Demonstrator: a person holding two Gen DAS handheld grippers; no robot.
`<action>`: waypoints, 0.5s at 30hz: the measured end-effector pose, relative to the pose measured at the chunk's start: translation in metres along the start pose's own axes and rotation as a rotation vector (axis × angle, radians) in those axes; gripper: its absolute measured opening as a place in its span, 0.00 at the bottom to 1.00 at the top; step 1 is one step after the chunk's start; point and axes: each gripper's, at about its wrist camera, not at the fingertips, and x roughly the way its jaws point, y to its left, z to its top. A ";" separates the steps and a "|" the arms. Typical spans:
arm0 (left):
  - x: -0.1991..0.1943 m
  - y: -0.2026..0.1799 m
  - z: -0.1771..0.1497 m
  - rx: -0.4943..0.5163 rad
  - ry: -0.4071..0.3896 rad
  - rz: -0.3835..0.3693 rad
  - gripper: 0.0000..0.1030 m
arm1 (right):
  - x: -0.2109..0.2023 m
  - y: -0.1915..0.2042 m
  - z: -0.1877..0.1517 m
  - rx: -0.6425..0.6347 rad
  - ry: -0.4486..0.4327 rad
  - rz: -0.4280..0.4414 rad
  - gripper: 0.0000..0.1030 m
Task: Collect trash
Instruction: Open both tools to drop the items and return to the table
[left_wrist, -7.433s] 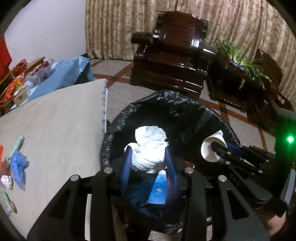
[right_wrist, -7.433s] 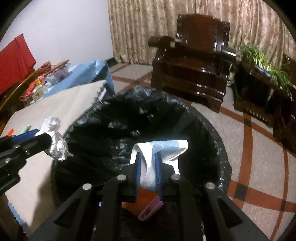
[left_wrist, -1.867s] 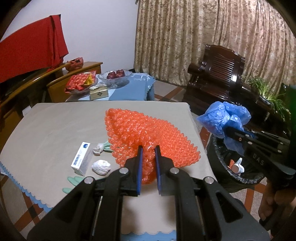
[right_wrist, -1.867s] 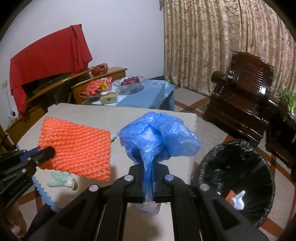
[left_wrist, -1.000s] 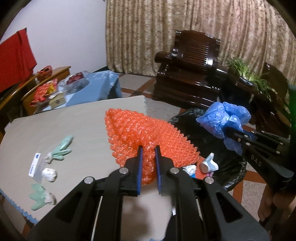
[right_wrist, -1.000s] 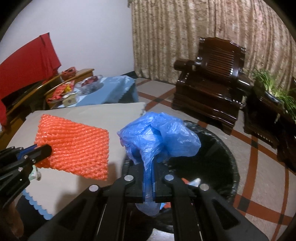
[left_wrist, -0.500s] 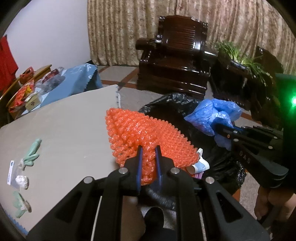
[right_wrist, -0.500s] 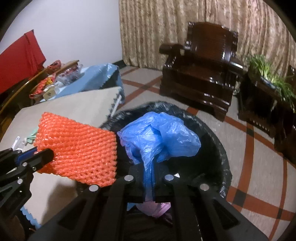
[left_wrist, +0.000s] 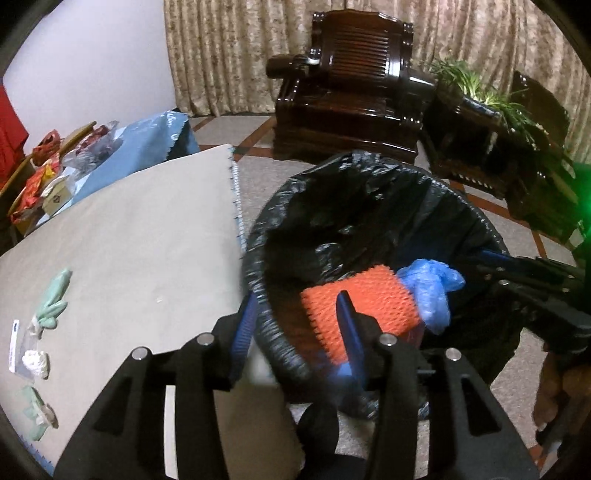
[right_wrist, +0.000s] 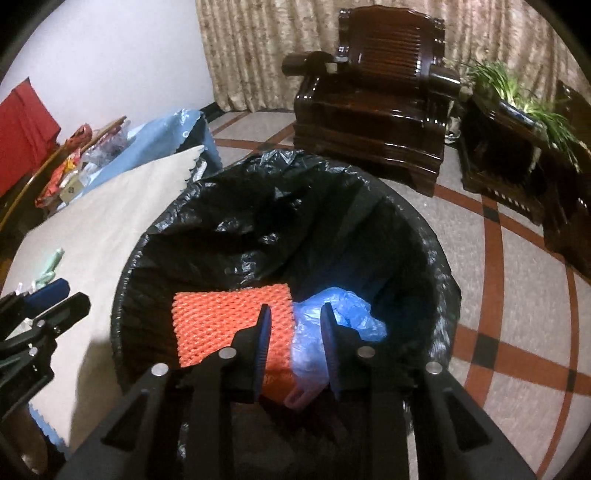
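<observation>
The bin with a black liner (left_wrist: 280, 206) (right_wrist: 436, 240) stands beside the table. Inside it lie the orange foam net (left_wrist: 362, 310) (right_wrist: 229, 317) and the crumpled blue plastic bag (left_wrist: 430, 291) (right_wrist: 343, 310), side by side. My left gripper (left_wrist: 295, 314) hangs over the bin's near rim, its jaws opening, with nothing pressed between them. My right gripper (right_wrist: 295, 325) is over the bin's mouth, jaws opening; the blue bag shows loose below the gap, free of the pads. Each gripper also shows in the other's view: the right gripper (left_wrist: 517, 273), the left gripper (right_wrist: 55, 299).
The table under a beige cloth (left_wrist: 140, 236) lies left of the bin and bears green scraps (left_wrist: 55, 295), a white paper wad (left_wrist: 35, 363) and a small packet (left_wrist: 14, 347). A dark wooden armchair (left_wrist: 354, 88) and a plant (left_wrist: 491, 99) stand behind. A hand (left_wrist: 554, 387) holds the right gripper.
Both grippers sank over the bin and opened. The orange net and the blue bag left the jaws and now lie inside the bin.
</observation>
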 end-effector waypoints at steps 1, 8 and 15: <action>-0.005 0.006 -0.002 -0.002 -0.004 0.010 0.47 | -0.006 0.003 -0.002 0.002 -0.008 0.003 0.27; -0.042 0.068 -0.019 -0.063 -0.032 0.090 0.53 | -0.047 0.055 -0.015 -0.039 -0.067 0.077 0.31; -0.089 0.155 -0.050 -0.157 -0.059 0.202 0.59 | -0.067 0.151 -0.034 -0.150 -0.078 0.187 0.36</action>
